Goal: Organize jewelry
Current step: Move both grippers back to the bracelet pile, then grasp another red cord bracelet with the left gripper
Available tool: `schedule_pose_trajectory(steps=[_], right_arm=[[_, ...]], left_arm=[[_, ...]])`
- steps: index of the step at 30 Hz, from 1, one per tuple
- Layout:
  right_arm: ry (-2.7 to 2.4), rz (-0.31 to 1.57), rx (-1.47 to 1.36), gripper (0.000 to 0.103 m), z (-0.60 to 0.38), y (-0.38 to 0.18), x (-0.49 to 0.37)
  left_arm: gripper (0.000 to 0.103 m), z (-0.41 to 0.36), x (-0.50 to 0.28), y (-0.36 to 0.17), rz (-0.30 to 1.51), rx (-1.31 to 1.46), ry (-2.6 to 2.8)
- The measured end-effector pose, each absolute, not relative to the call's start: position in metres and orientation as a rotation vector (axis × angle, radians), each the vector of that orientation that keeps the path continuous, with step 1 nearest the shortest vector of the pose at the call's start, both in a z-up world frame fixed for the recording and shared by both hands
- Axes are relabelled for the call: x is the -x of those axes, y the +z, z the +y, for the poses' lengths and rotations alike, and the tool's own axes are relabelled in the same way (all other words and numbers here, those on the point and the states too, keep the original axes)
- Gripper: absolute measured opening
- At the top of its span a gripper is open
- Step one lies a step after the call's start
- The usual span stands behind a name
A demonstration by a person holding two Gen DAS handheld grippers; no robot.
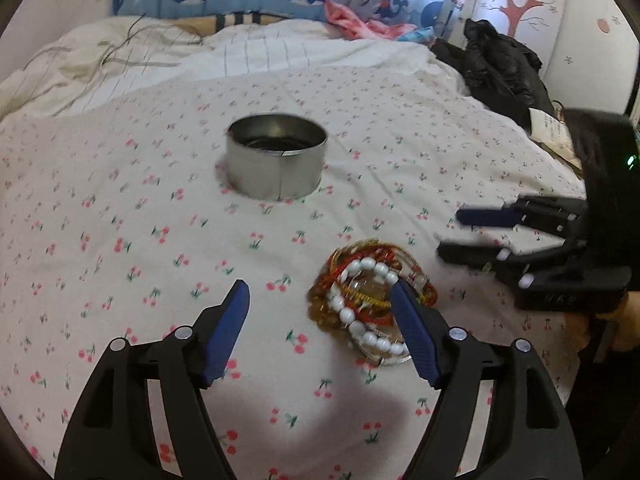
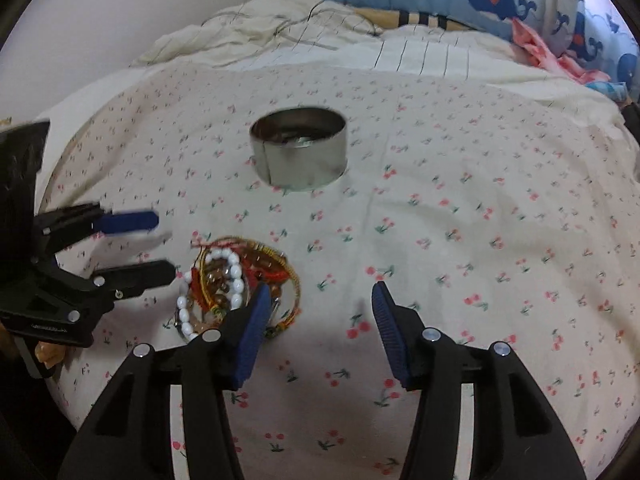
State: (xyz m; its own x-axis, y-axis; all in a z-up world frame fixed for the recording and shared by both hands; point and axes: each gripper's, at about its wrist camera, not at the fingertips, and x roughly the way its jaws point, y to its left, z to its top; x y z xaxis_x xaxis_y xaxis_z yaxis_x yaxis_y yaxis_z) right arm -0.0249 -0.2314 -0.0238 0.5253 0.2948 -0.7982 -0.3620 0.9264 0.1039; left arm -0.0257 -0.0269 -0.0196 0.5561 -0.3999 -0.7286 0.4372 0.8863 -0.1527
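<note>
Bedspread (image 1: 120, 200) | tin (image 1: 276, 156) | bracelets (image 1: 368, 292) | both hand-held grippers wide open, empty | jacket (image 1: 500, 68): left view only

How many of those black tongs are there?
2. The left tongs are beside the bracelet pile; the right tongs are on the pile's other side. Both are open.

The right gripper (image 2: 318, 296) fills the six o'clock edge, its blue-padded jaws spread wide over the cherry-print sheet (image 2: 460, 220) with nothing between them. Its left pad overlaps a heap of bracelets (image 2: 224, 280) at about eight o'clock, white beads and orange-gold cords tangled together. The left gripper (image 2: 162, 246) reaches in from nine o'clock, jaws apart, tips just beside the heap. A round metal tin (image 2: 300, 156) stands upright toward twelve o'clock, well apart from the bracelets.
</note>
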Motion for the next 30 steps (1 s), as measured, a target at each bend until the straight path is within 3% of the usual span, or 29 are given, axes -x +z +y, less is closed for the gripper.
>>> schedule_pose_trajectory(steps=[4, 6, 7, 8, 10, 30], right_arm=[[0.389, 0.946, 0.085, 0.052, -0.231, -0.027, 0.025], [0.378, 0.950, 0.081, 0.052, -0.233, -0.028, 0.024], [0.375, 0.951, 0.078, 0.052, -0.234, -0.028, 0.024], [0.371, 0.952, 0.071, 0.052, -0.236, -0.028, 0.023], [0.364, 0.953, 0.067, 0.052, -0.238, -0.028, 0.022], [0.385, 0.964, 0.048, 0.053, -0.232, -0.033, 0.015]], left_arm=[[0.068, -0.035, 0.018, -0.022, 0.837, -0.033, -0.503], [0.048, -0.040, 0.012, -0.025, 0.852, -0.041, -0.507], [0.028, -0.043, 0.008, -0.026, 0.862, -0.047, -0.505], [0.016, -0.045, 0.006, -0.028, 0.873, -0.050, -0.509], [0.003, -0.046, 0.006, -0.030, 0.872, -0.072, -0.496], [0.001, 0.021, 0.006, 0.027, 0.746, 0.162, -0.541]])
